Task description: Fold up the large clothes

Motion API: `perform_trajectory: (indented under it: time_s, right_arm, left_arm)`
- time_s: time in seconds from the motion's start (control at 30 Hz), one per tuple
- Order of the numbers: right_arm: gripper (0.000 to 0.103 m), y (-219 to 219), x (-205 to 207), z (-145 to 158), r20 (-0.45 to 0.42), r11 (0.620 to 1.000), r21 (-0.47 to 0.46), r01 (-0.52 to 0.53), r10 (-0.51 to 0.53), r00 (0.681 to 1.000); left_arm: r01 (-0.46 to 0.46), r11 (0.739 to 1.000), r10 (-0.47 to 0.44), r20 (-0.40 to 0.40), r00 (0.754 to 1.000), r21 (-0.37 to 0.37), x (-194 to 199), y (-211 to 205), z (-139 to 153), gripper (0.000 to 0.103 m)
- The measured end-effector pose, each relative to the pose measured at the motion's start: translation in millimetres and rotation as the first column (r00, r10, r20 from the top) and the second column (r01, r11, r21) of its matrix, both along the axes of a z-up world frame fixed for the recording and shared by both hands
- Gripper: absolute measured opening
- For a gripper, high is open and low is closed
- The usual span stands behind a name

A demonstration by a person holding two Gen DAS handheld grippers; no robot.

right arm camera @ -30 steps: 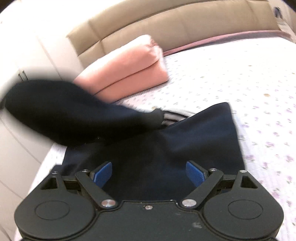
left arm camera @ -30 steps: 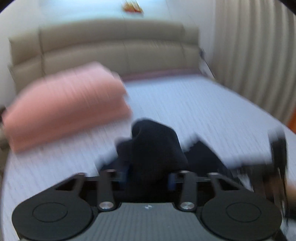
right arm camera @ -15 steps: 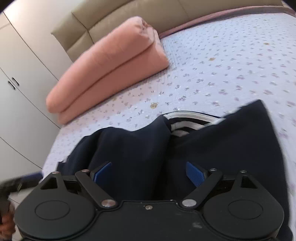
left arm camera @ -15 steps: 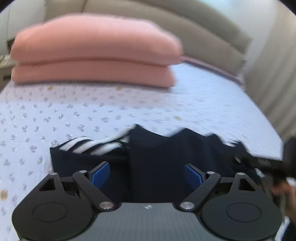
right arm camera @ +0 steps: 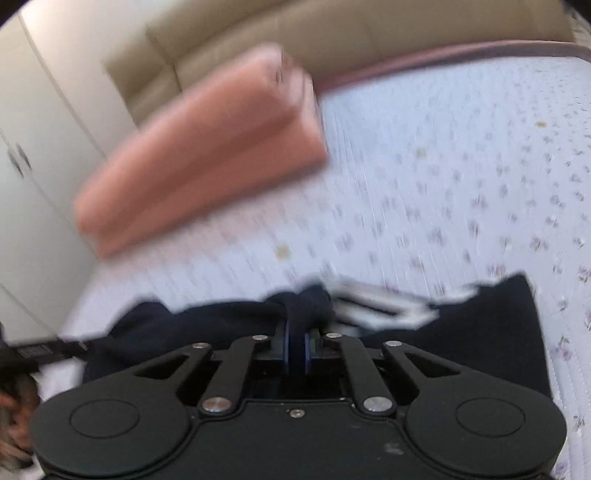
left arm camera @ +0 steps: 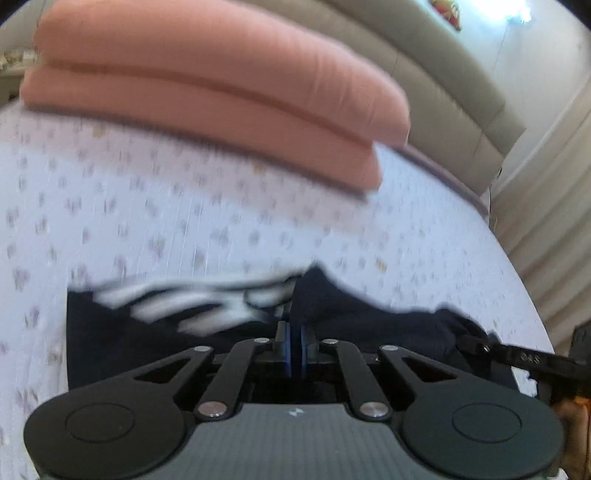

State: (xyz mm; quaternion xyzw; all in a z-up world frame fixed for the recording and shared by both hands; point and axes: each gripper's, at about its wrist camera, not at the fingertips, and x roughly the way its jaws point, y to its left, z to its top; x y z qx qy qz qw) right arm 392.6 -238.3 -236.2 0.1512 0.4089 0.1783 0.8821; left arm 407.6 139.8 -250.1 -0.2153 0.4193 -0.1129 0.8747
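A dark navy garment (left arm camera: 369, 325) lies spread low across our bed (left arm camera: 147, 206), its white-striped neckline (left arm camera: 192, 306) turned up toward the pillows, as we work both grippers into it. In the left wrist view, our left gripper (left arm camera: 294, 345) has its jaws drawn together, the blue pads (left arm camera: 282, 347) almost meeting, with a ridge of navy cloth rising right at their tips; the blur keeps us from seeing how much fabric sits between them. In the right wrist view, our right gripper (right arm camera: 295, 347) is likewise pinched narrow, and here a bunched fold of the garment (right arm camera: 303, 306) runs down between its blue pads (right arm camera: 286, 345), so we hold the cloth there. The striped neckline (right arm camera: 384, 306) shows just to the right of that fold. Each camera catches the other tool at the frame edge: the right gripper (left arm camera: 524, 360) pokes in over the garment's far side in the left view, and the left gripper (right arm camera: 40, 349) reaches in from the left in the right view. Beyond the garment, the floral bedspread (right arm camera: 461, 184) stretches to 2 stacked pink pillows (left arm camera: 207, 92), well apart from the cloth. Behind them stands a beige padded headboard (right arm camera: 332, 33). White wardrobe doors (right arm camera: 29, 155) flank the bed on 1 side, pale curtains (left arm camera: 554, 192) on the other.
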Motion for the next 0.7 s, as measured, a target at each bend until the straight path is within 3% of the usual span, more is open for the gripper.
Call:
perform_trajectory:
  time_s: [0.03,0.07,0.13,0.2,0.23,0.3,0.33,0.37,0.4,0.43,0.5,0.57,0.6,0.7]
  right_arm:
    - [0.035,-5.9,-3.9,-0.9,-0.019,0.998,0.054,0.019,-0.018,1.0]
    - [0.039,-14.7,-9.4,-0.8,-0.045,0.991,0.125,0.041,-0.036,0.998]
    - [0.075,-29.9,-23.9,-2.7,-0.102,0.964,0.261,0.047,-0.021,0.995]
    - [0.081,-33.1,-41.6,-7.5,-0.152,0.949,0.316,0.011,0.039,0.988]
    - [0.08,-29.3,-49.1,-9.9,-0.182,0.955,0.296,-0.019,0.075,0.98]
    - [0.08,-19.0,-64.8,-18.7,-0.223,0.958,0.277,-0.075,0.14,0.965]
    - [0.08,-16.6,-71.3,-21.9,-0.217,0.955,0.28,-0.096,0.16,0.963]
    - [0.077,-16.1,-79.6,-21.2,-0.179,0.96,0.264,-0.092,0.142,0.974]
    - [0.026,-16.2,-83.2,-19.4,-0.167,0.967,0.242,-0.083,0.125,0.978]
    - [0.007,-20.2,-86.3,-16.7,-0.174,0.969,0.242,-0.049,0.093,0.98]
    - [0.006,-39.4,-98.8,-0.1,-0.12,0.955,0.298,-0.004,0.041,0.992]
    - [0.006,-58.9,-113.9,22.6,-0.025,0.974,0.224,0.025,-0.02,0.999]
    - [0.006,-69.5,-118.2,27.5,-0.013,0.98,0.193,0.049,-0.048,0.999]
    - [0.006,-87.9,-122.0,14.7,-0.088,0.975,0.201,0.094,-0.078,0.993]
  left_arm:
    - [-0.006,1.0,0.005,-0.022,1.0,-0.028,-3.6,5.4,-2.7,0.015]
    - [-0.004,0.999,0.002,-0.034,0.999,-0.052,-9.0,9.7,-3.7,0.019]
    - [0.034,0.996,-0.038,-0.046,0.998,-0.081,-23.2,12.1,-2.4,0.041]
    - [0.103,0.991,-0.108,-0.057,0.992,-0.084,-38.5,7.3,-0.7,0.058]
    - [0.132,0.989,-0.136,-0.061,0.989,-0.072,-46.5,4.2,-2.0,0.061]
    - [0.163,0.986,-0.166,-0.075,0.983,-0.047,-59.6,-5.0,-7.0,0.058]
    - [0.164,0.985,-0.167,-0.07,0.983,-0.047,-63.0,-7.5,-10.3,0.047]
    - [0.162,0.985,-0.166,-0.065,0.984,-0.062,-65.3,-8.7,-11.7,0.033]
    - [0.15,0.984,-0.157,-0.072,0.985,-0.1,-66.4,-7.7,-12.9,0.007]
    - [0.124,0.98,-0.135,-0.065,0.989,-0.153,-69.4,-5.0,-11.4,0.007]
    - [0.102,0.977,-0.103,0.003,0.995,-0.187,-81.5,-3.4,2.2,0.006]
    - [0.079,0.987,-0.072,0.058,0.996,-0.14,-94.6,0.3,16.1,0.006]
    - [0.062,0.989,-0.054,0.058,0.997,-0.134,-98.5,4.7,16.4,0.006]
    - [-0.003,0.99,0.001,-0.017,1.0,-0.142,-101.9,22.5,-1.6,0.006]
